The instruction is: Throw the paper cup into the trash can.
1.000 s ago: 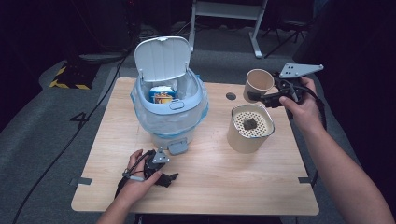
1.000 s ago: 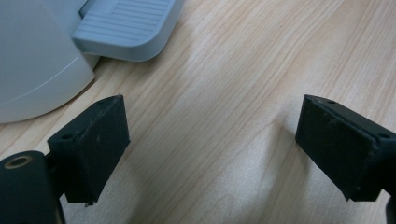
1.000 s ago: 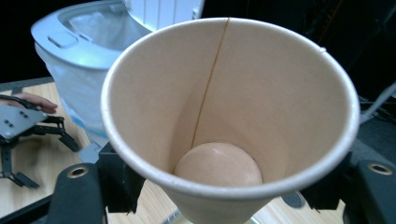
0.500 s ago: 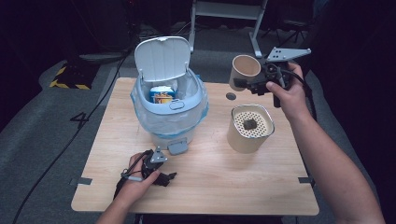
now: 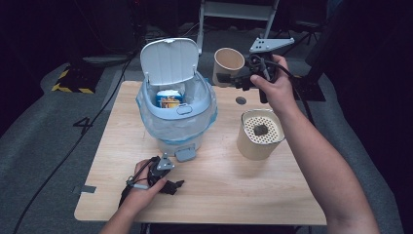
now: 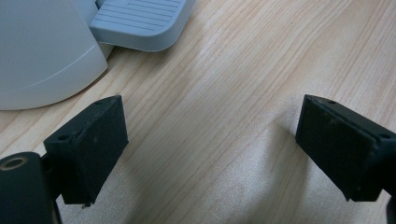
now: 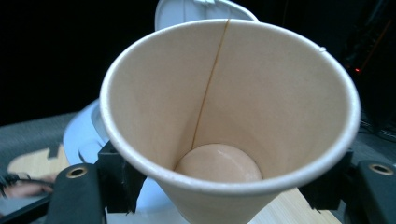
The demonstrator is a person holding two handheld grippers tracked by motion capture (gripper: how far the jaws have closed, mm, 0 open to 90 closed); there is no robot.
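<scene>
Jaws of the right hand-held gripper [image 5: 233, 81] press against both sides of a tan paper cup [image 5: 228, 65], holding it in the air above the far edge of the desk [image 5: 234, 195], just to the right of the bin's raised lid [image 5: 169, 61]. In the right gripper view the cup [image 7: 231, 116] sits between the two black jaws with its open mouth turned toward the camera, so the seam down its inner wall and its round bottom are plain to see; the cup looks empty. The person's right hand [image 5: 275, 85] wraps the gripper's body, with the grey three-cornered plate above it. Below and nearer the person stands a second tan container [image 5: 260, 134] with a perforated top, on the desk and well apart from the held cup. To the left of it is a white pedal bin [image 5: 178, 119] lined with a clear bag, its lid tipped up, with a blue-and-yellow package [image 5: 170, 99] lying inside. The left hand-held gripper [image 5: 165, 170] rests low on the desk near its front edge, just in front of the bin's grey pedal [image 5: 185, 154]; in the left gripper view its jaws stand wide apart over bare wood with nothing between them, and the pedal [image 6: 140, 23] shows just ahead of them.
</scene>
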